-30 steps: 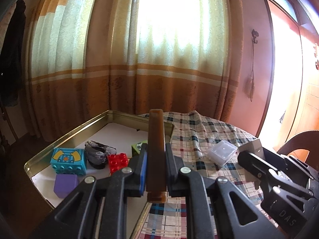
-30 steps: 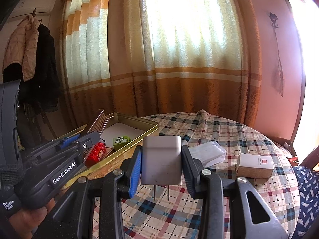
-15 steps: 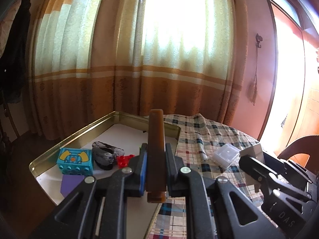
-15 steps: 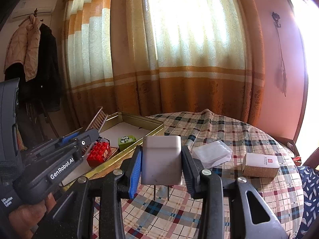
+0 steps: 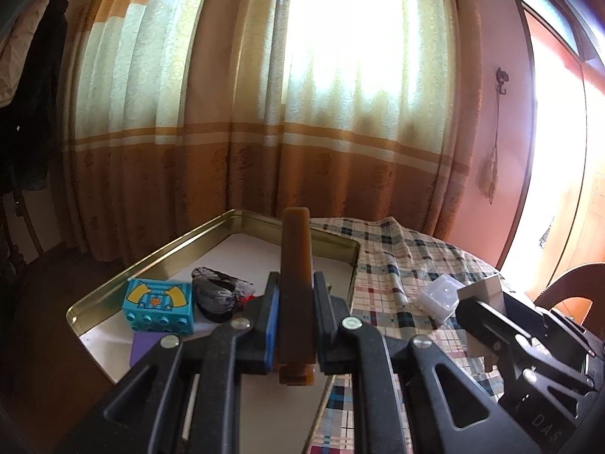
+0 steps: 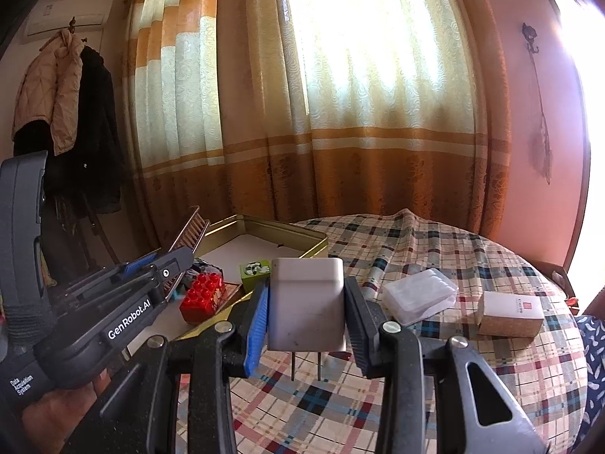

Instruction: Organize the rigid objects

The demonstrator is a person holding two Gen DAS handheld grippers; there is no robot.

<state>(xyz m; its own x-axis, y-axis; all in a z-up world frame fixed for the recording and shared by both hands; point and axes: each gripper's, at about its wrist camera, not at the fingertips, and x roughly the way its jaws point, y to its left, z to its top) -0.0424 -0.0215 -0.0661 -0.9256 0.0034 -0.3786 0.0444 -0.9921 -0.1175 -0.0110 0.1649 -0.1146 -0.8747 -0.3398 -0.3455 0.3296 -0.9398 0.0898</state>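
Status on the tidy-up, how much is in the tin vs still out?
Done: blue block, red brick and green cube sit in the gold tin. In hand: left gripper clamps a brown comb; right gripper a white charger. Left on the tablecloth: clear case, cork-bottomed box.

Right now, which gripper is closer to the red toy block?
Left. The left gripper, holding a brown comb, hovers right beside the red block over the tin tray; the right gripper is off over the tablecloth.

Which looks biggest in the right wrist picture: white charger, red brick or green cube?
1. white charger, though it is nearest the camera, so unsure
2. red brick
3. green cube
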